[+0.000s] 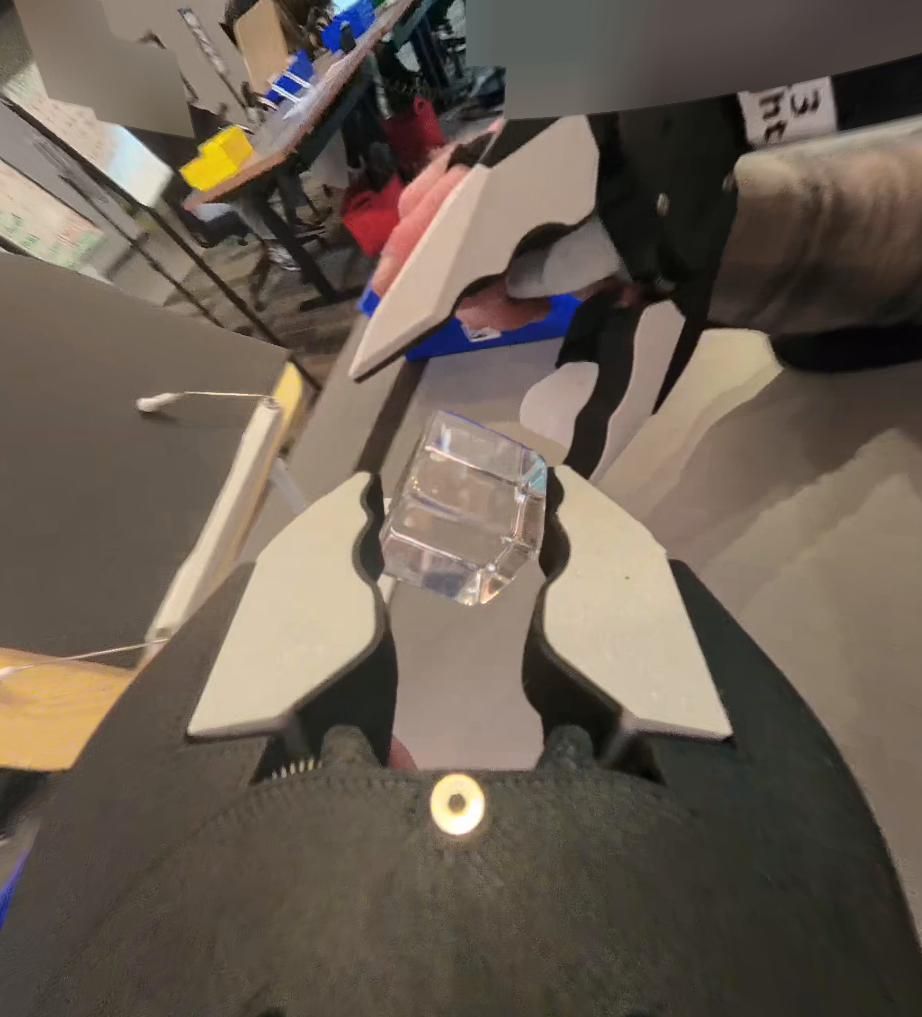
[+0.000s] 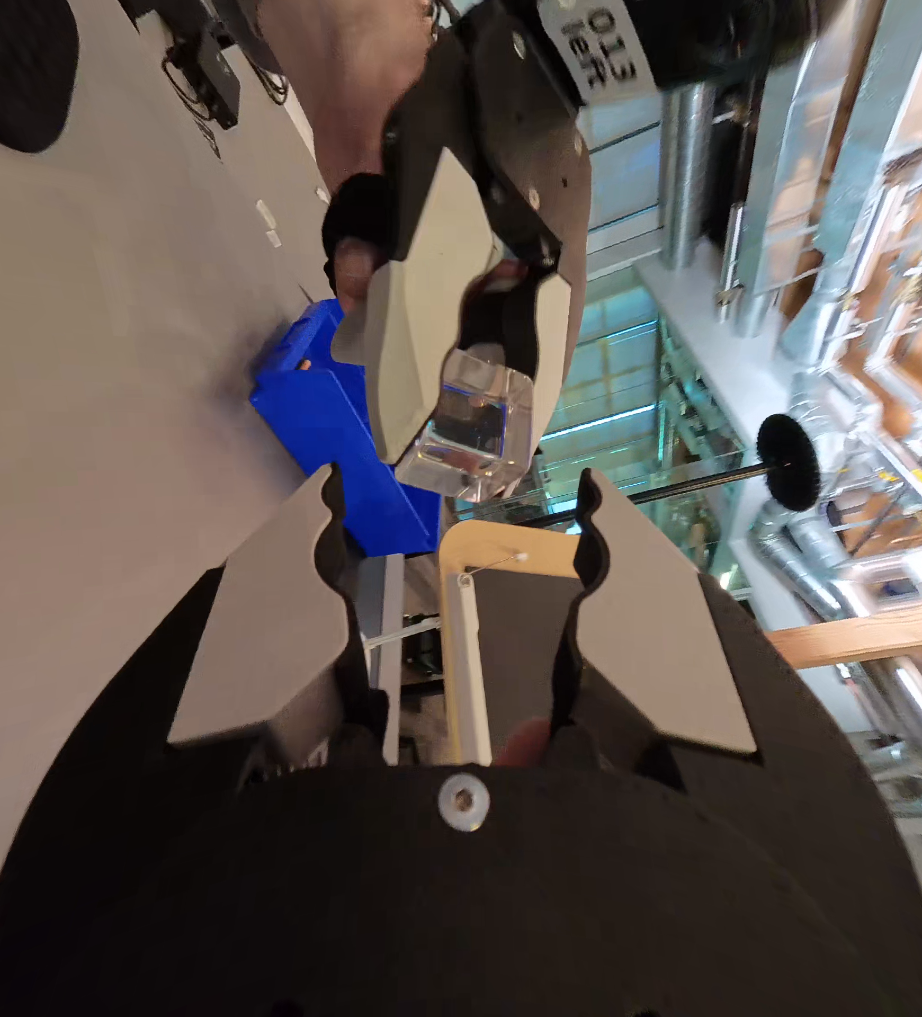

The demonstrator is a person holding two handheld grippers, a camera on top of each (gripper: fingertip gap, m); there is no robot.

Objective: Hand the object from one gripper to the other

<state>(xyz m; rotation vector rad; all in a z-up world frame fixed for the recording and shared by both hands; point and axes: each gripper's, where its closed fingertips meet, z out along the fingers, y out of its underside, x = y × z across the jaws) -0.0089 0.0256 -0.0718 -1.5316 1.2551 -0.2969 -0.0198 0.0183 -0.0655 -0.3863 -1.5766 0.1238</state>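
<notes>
Clear cube (image 1: 467, 509) is pinched by left tool (image 1: 461, 495), held in air above the table (image 1: 777, 550). Right tool (image 2: 458, 484) is spread, just short of it. Smooth faces: slip likely if released before right tool grips.

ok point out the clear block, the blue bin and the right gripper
clear block (image 1: 464, 512): left wrist view, front face
blue bin (image 2: 332, 424): right wrist view, side wall
right gripper (image 2: 458, 495): right wrist view, gap between fingertips

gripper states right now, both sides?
Left gripper: closed on the clear block, held at the fingertips.
Right gripper: open, empty, jaws just short of the block.
</notes>
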